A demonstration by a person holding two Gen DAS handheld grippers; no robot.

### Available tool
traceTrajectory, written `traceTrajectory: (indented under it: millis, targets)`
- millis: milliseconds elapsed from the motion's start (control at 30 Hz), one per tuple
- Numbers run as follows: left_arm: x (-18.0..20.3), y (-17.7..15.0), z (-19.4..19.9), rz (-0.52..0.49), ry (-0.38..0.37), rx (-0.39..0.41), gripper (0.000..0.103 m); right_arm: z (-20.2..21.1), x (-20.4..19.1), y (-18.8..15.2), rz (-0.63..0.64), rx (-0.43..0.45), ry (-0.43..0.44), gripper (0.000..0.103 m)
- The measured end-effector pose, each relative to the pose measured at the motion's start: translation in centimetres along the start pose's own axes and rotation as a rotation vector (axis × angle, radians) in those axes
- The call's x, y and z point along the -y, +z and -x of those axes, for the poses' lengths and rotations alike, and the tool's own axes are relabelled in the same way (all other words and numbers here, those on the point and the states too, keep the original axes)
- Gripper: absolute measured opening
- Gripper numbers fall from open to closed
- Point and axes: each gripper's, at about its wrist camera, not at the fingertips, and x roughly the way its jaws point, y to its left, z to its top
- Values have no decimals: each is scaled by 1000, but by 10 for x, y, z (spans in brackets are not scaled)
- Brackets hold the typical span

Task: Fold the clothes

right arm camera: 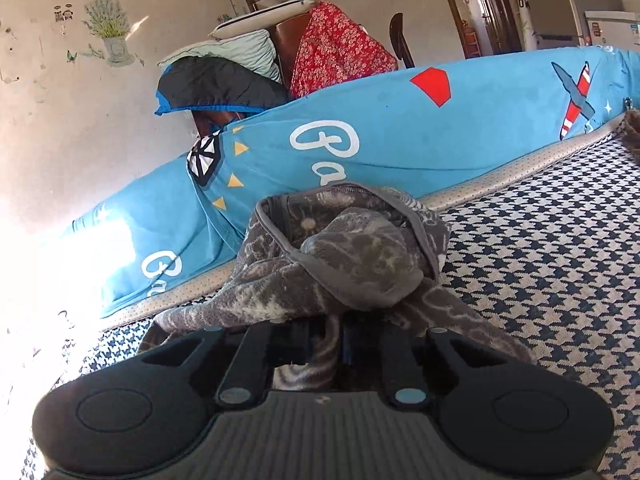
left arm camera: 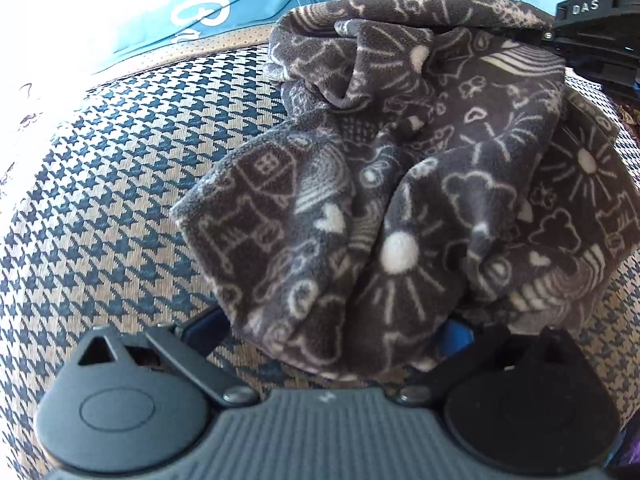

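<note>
Grey fleece garment [left arm camera: 400, 184] between hand-held gripper [left arm camera: 332, 332] fingers

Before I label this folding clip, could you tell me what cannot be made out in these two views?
- Left wrist view: left gripper fingertips, buried under the grey patterned fleece garment.
- Right wrist view: right gripper fingertips, covered by the same fleece.
- Both views: the garment's type and full outline, bunched up.
- Left wrist view: upper left corner, washed out by glare.
</note>
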Motion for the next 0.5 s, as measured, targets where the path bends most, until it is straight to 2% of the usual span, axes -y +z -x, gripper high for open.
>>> traceTrajectory:
  millis: [33,133,233,400,500]
  targets:
    - [-1,1,2,5,3,11,103,5,0,2,13,17,-12,5]
    - [-6,4,8,21,11,44,103,21,5,8,56,74,-75,5]
    - [-10,8,14,36,19,76,103,31,17,12,63,95,-148,5]
    - [-16,12,15,51,78,102,103,36,54,14,-43,37,-233,5]
    - [-17,14,13,58,124,100,103,38,66,11,-73,-13,-236,5]
